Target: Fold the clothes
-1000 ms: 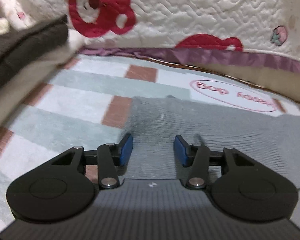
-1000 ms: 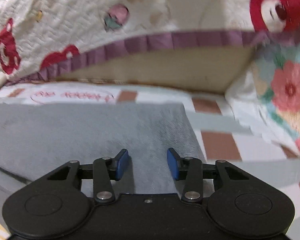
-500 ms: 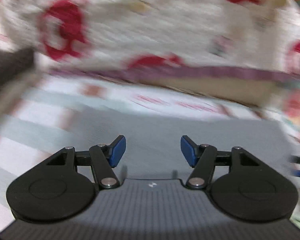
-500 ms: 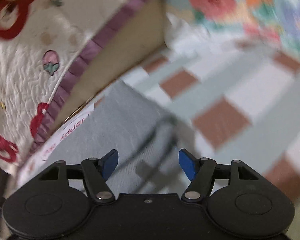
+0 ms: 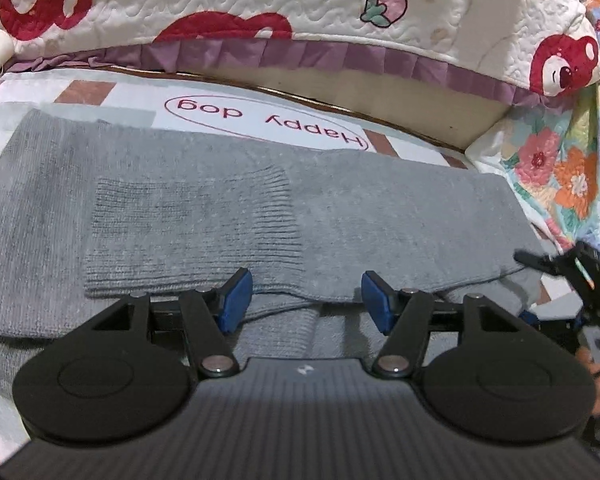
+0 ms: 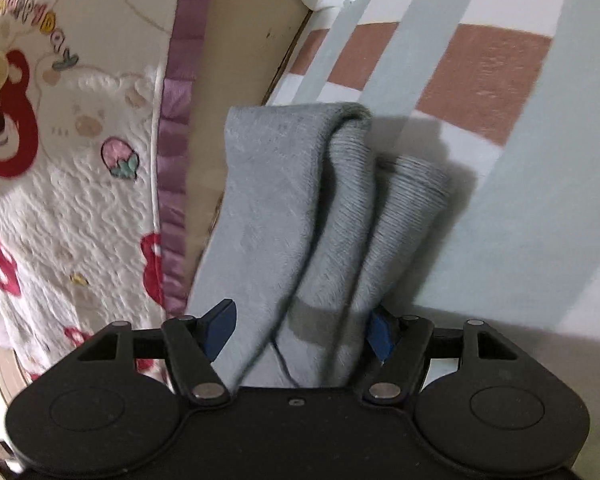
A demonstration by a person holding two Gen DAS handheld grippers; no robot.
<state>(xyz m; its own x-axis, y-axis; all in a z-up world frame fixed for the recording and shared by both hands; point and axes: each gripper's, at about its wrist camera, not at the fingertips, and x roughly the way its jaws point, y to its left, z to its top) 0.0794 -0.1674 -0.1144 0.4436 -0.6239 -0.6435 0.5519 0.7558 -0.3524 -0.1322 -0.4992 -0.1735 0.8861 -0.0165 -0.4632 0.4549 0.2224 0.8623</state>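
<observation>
A grey knitted sweater lies folded flat on the checked mat, a ribbed sleeve cuff laid across its top. My left gripper is open just above the sweater's near edge, holding nothing. In the right wrist view my right gripper is open, with the sweater's folded right end lying bunched between its blue pads; the jaws stand wide and do not pinch it. The right gripper also shows at the right edge of the left wrist view.
A checked mat with a "Happy dog" logo lies under the sweater. A quilted bear-print bedspread with purple frill hangs over the bed side behind. A floral cloth lies to the right.
The left gripper has swung right, to the middle of the sweater's near edge. The right gripper has rolled sideways and moved in so the sweater's folded end sits between its open jaws.
</observation>
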